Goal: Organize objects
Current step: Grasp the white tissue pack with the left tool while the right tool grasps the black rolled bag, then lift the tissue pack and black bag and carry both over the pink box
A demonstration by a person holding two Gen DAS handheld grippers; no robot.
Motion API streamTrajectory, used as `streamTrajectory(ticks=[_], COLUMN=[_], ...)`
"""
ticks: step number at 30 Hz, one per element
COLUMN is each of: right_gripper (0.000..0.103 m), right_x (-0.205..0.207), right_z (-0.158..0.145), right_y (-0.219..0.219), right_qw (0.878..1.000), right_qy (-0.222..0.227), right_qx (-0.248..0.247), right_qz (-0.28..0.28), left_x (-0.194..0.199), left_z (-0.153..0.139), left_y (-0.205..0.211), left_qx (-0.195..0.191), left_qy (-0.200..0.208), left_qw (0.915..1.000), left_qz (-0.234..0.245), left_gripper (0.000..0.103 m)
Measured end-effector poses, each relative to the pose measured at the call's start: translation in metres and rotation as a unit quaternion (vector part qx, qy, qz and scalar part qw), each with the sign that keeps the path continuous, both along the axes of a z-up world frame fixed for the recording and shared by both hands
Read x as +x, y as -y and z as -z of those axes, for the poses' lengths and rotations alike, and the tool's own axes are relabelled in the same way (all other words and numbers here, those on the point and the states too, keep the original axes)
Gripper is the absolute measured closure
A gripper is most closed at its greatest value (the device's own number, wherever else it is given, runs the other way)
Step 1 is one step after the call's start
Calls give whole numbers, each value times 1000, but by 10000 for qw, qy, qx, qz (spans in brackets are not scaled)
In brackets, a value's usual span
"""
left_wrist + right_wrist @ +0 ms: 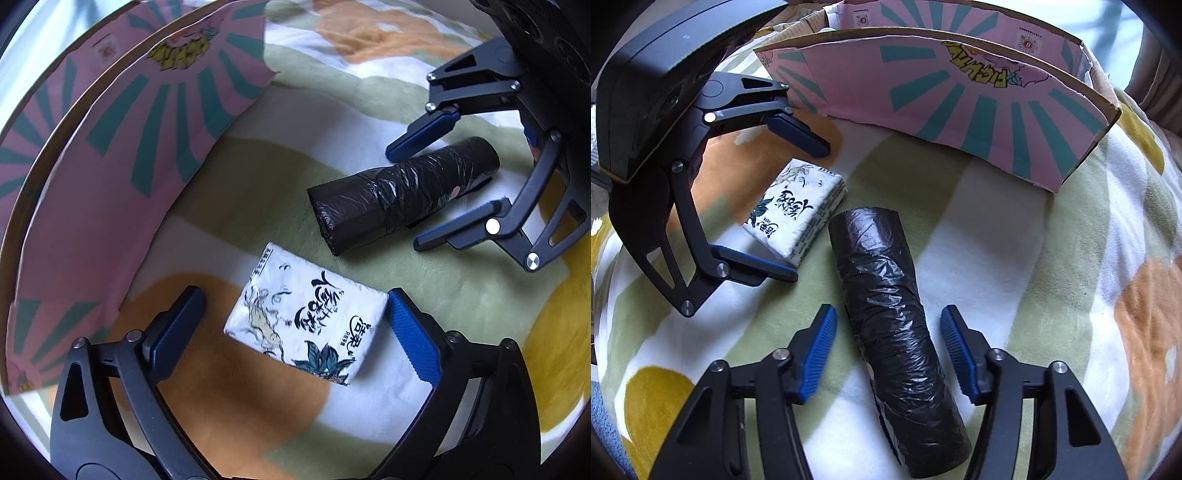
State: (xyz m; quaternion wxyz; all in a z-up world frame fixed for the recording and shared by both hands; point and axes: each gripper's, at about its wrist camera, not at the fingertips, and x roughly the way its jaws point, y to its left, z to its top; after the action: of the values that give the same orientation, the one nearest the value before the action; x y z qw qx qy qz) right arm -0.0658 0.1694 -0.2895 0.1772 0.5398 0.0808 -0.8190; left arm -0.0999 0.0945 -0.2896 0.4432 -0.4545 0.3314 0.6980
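The roll of black bin bags (pixel 894 332) lies flat on the blanket (pixel 1052 277), its long axis running straight ahead of the right gripper (pixel 888 347), far end toward the cardboard box (pixel 960 110). Its crinkled, glossy plastic forms a cylinder. The right gripper's jaws stand apart, 1 on each side of the roll, not touching. Just beside it lies a soft rectangular tissue pack (pixel 306 314), between the spread jaws of the left gripper (pixel 291 317). The pink, teal-rayed box stands open behind both.
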Motion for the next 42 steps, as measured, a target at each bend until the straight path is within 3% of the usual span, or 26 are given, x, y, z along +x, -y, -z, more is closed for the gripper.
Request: streamTrajectory(ticks=[2, 3, 8, 16, 24, 27, 34, 42], right_gripper=[61, 64, 67, 73, 74, 74, 74, 74], right_x=[-1, -2, -2, -2, 3, 5, 2, 3], right_z=[1, 1, 0, -8, -36, -56, -118, -196], right_y=[0, -1, -3, -6, -9, -8, 5, 5], right_qw=[10000, 10000, 10000, 9998, 9994, 9990, 9970, 9860], right_qy=[33, 39, 27, 51, -25, -79, -276, -514], right_qx=[-22, -22, -48, -77, -158, -192, -253, -304], right_qz=[-4, 9, 73, 185, 306, 386, 680, 1558], left_x=[0, 0, 0, -1, 5, 7, 12, 17], left_z=[0, 0, -1, -9, -37, -56, -129, -207], left_y=[1, 0, 0, 3, 10, 12, 29, 56], left_qx=[-4, -12, -64, -69, 58, 114, 446, 747], left_qy=[0, 14, -17, 36, 108, 92, -6, -119], left_qw=[10000, 10000, 9999, 10000, 9995, 9988, 9926, 9716], left_qz=[79, 90, 108, 32, -285, -458, -1129, -2243], left_gripper=[20, 21, 37, 39, 39, 39, 39, 39])
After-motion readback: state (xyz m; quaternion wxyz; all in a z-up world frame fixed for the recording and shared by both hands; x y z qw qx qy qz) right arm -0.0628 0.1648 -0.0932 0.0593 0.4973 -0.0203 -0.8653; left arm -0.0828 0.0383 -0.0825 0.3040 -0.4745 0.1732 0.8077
